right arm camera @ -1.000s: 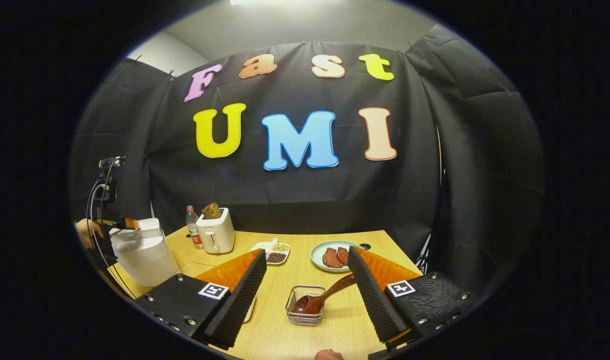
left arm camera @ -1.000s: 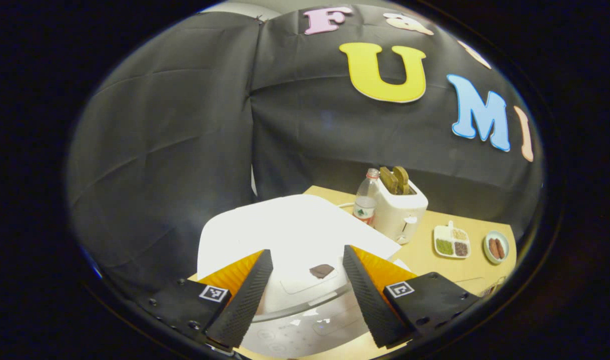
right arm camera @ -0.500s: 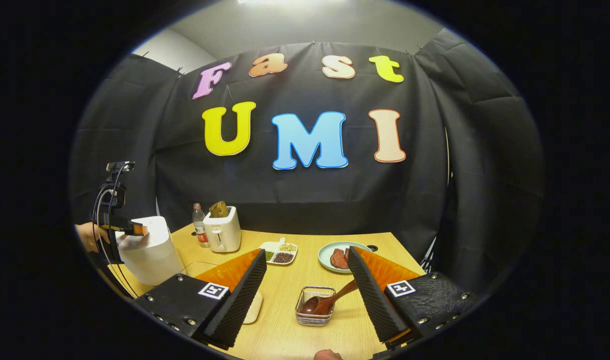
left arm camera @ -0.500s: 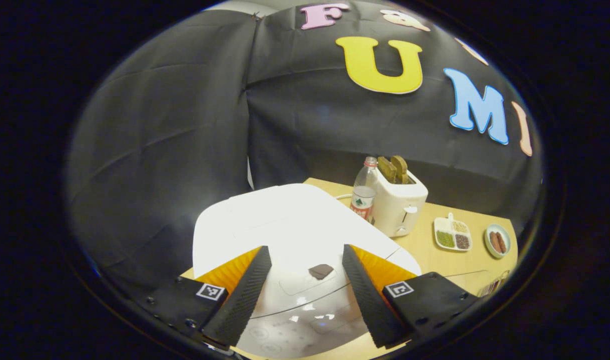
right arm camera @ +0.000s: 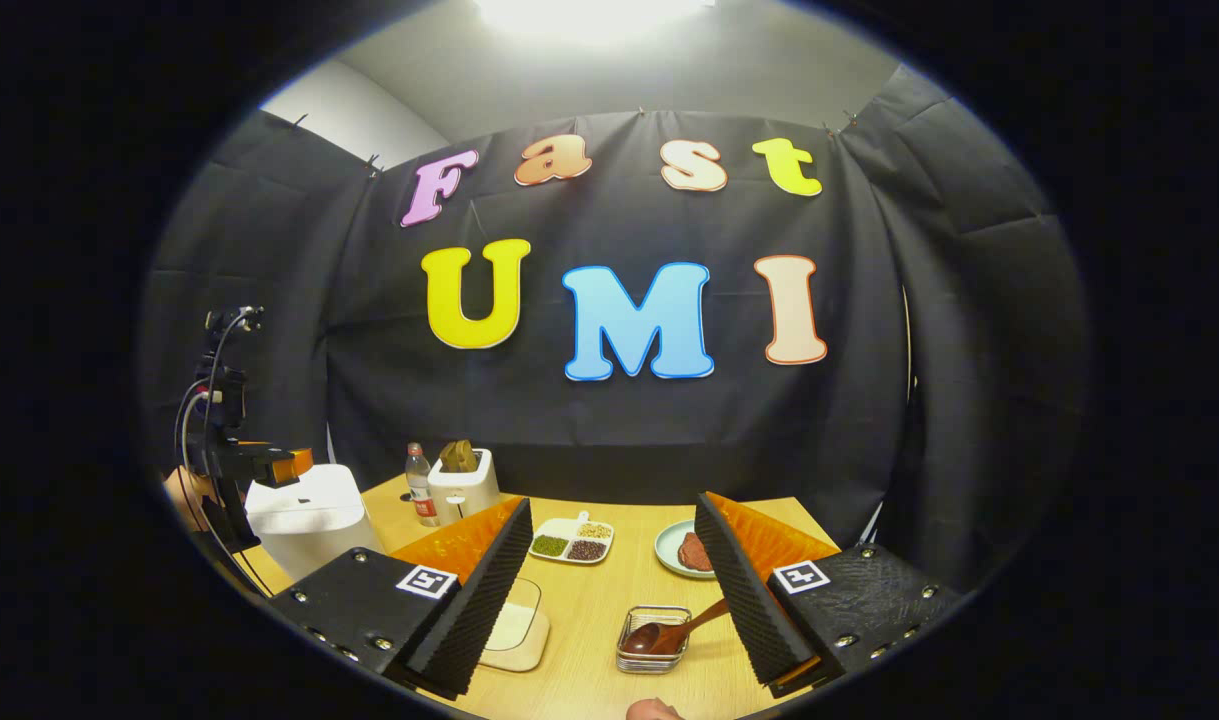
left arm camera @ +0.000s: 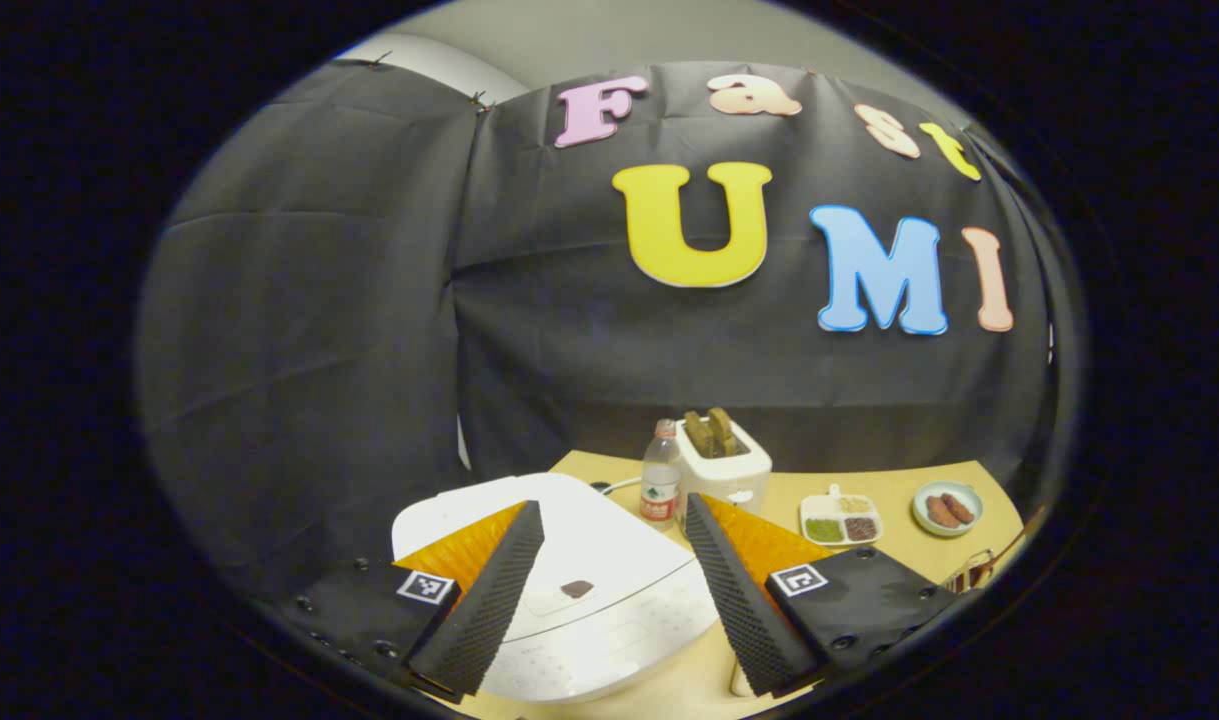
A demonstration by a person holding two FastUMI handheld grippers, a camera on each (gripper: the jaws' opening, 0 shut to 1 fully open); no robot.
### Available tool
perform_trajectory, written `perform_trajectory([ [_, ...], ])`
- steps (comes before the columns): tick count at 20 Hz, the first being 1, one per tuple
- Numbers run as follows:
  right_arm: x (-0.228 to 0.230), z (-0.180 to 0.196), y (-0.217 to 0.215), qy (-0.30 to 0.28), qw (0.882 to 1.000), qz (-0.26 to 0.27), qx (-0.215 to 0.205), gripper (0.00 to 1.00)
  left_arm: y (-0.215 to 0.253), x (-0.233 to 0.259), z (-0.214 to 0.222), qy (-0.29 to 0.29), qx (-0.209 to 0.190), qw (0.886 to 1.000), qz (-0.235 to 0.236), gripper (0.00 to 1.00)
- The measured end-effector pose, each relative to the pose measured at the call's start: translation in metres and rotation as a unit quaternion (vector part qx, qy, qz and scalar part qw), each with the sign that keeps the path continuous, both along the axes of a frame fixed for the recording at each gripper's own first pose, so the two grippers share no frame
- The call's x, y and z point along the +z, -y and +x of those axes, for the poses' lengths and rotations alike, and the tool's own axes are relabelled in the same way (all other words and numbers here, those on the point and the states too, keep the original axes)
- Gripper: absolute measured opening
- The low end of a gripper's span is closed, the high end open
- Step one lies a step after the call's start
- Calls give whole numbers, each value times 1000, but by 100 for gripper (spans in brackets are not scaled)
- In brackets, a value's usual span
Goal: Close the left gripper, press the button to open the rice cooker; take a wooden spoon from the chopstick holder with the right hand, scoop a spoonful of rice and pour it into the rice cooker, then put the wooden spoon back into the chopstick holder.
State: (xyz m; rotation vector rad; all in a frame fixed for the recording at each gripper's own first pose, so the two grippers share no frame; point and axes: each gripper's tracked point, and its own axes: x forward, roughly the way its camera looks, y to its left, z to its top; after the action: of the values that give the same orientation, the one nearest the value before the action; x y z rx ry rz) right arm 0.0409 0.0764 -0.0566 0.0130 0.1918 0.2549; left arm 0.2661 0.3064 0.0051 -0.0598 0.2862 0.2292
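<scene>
Left tongs [left arm camera: 609, 590] wide apart, holding nothing, above white rice cooker [left arm camera: 569, 560] in lower centre of left gripper view; lid closed, small dark button [left arm camera: 576, 589] between the fingers. Right tongs [right arm camera: 614, 590] also wide and empty. Wooden spoon [right arm camera: 669, 632] leaning in wire chopstick holder [right arm camera: 652, 645], lower centre, on tabletop [right arm camera: 589, 650]. Rice container [right arm camera: 514, 630] just left of it.

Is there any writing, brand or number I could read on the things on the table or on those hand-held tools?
Nothing reads clearly.
Water bottle: it has a red and white label, too small to read.
Rice cooker: faint marks on its front panel, too blurred to read.
Square tags beside the jaws: black-and-white patterns, not words.
Toaster: no legible text.
</scene>
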Motion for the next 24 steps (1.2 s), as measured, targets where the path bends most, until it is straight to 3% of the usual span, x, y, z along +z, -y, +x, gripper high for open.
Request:
perform_trajectory([
  [10,50,-9,-17,55,998,20,1,99,70,83,-66,95,-93,991,10,98],
  [12,49,-10,-18,63,998,16,-2,99,73,84,-76,103,-90,990,17,99],
  [16,35,-14,-23,53,999,13,-6,99,85,82,-93,114,-86,990,-13,99],
  [24,32,-12,-32,46,999,27,6,99,84,109,-99,155,-86,984,4,99],
])
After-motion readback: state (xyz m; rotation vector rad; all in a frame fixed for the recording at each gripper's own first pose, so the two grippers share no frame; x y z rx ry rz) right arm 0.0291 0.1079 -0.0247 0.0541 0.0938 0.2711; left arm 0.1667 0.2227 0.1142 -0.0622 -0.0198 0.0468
